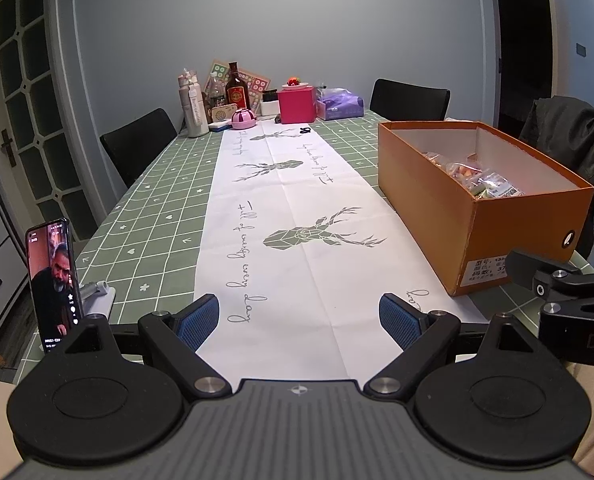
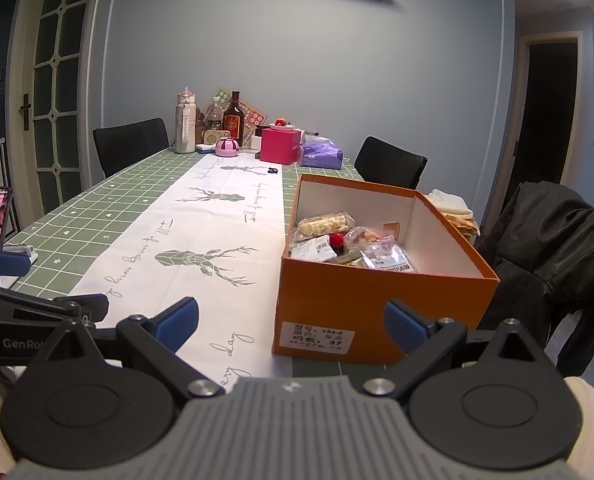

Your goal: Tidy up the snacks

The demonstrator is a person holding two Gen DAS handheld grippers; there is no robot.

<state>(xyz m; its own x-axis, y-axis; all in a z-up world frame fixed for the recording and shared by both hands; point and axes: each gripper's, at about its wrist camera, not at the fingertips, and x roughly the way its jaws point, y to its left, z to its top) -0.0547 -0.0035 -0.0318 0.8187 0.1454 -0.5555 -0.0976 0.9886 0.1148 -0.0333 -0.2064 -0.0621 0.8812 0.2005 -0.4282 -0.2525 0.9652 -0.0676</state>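
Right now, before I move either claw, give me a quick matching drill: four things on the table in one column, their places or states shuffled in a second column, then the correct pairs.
Things:
1. orange box
2. phone
3. pink box
4. left claw

Places or states:
A. propped upright on a stand at the table's near left edge
B. open, nothing between its pads
C. far end of the table, beside a purple tissue pack
D. lid off, snack packets inside

Pairs: 1-D, 2-A, 3-C, 4-B
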